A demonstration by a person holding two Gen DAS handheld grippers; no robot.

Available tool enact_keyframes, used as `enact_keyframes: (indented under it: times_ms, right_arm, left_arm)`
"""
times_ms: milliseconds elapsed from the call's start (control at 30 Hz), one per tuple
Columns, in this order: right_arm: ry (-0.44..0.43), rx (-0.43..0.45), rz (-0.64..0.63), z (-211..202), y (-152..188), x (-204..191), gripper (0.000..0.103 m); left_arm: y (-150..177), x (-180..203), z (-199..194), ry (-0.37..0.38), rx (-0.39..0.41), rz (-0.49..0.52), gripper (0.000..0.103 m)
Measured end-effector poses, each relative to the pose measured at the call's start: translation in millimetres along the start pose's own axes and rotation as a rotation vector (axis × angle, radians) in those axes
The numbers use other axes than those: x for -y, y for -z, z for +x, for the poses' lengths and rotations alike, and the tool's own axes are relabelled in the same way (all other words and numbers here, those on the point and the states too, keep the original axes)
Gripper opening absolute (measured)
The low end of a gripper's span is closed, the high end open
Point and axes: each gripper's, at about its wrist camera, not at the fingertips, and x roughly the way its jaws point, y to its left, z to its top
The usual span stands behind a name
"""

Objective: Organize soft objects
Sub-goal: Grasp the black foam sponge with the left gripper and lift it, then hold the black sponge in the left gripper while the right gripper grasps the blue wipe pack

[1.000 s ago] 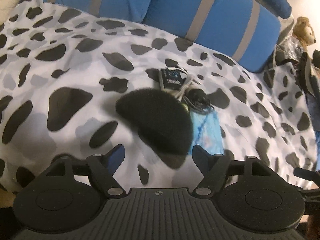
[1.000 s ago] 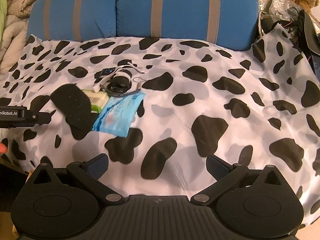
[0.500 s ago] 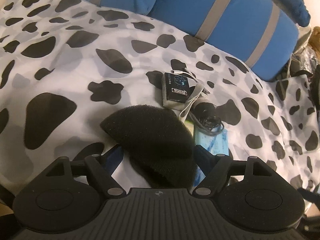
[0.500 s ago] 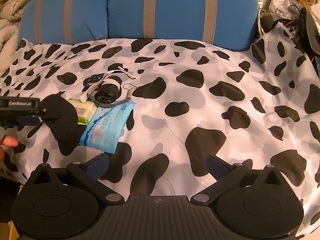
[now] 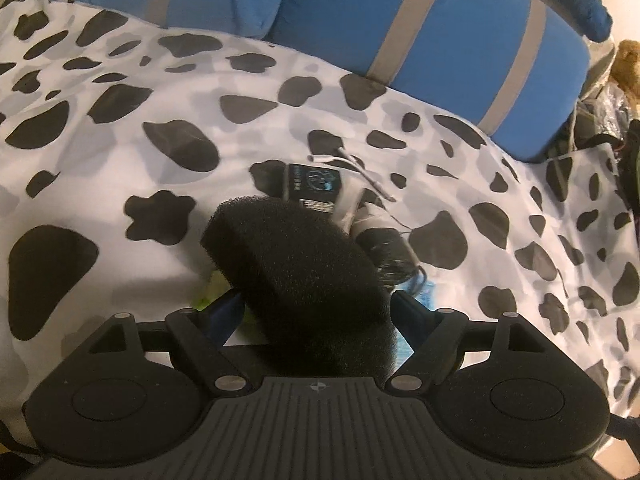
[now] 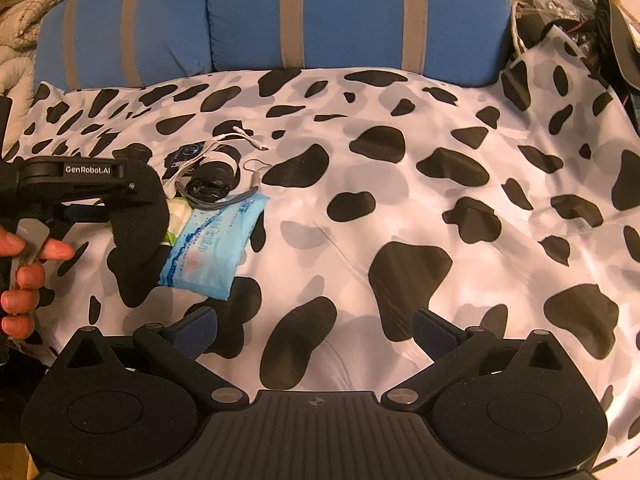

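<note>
Left gripper (image 5: pixel 316 308) has closed in on the black sponge (image 5: pixel 296 276), jaws just opening, now straddling it
Sponge lies beside the blue wipes pack (image 6: pixel 212 248), apparently not pinched yet; right gripper (image 6: pixel 316 328) hovers spread, empty

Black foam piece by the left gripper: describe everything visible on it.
The black foam piece is a thick half-round slab of coarse, open-pored sponge, matte and uniformly dark, one edge curved and one straight. It sits tilted between the jaws of the left gripper, which have just been opening; whether the pads press it is unclear. It overlaps a green-and-white packet and lies beside the blue wipes pack on the cow-print cover.
</note>
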Motion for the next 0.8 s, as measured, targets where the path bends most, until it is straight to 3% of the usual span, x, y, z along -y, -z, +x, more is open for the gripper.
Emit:
enact_keyframes:
  times_ms: [367, 533, 567, 600, 800]
  right_arm:
    - [-0.005, -0.010, -0.009, -0.4, 0.7, -2.3, 0.103]
    - [0.002, -0.012, -0.013, 1.7, 0.1, -3.6, 0.103]
    - [0.004, -0.014, -0.011, 2.5, 0.0, -3.3, 0.103]
    - [0.004, -0.015, -0.011, 3.1, 0.2, -3.0, 0.103]
    - [0.017, -0.016, -0.009, 4.5, -0.4, -0.6, 0.103]
  left_arm:
    - [5.1, 22.6, 4.2, -0.080, 0.026, 0.100, 0.081]
    - [12.9, 33.7, 12.7, -0.071, -0.053, 0.210, 0.081]
    - [15.3, 34.7, 13.4, -0.075, -0.066, 0.237, 0.077]
    - [17.5, 34.6, 12.7, -0.072, -0.071, 0.253, 0.062]
    - [17.6, 17.7, -4.3, -0.044, -0.081, 0.238, 0.052]
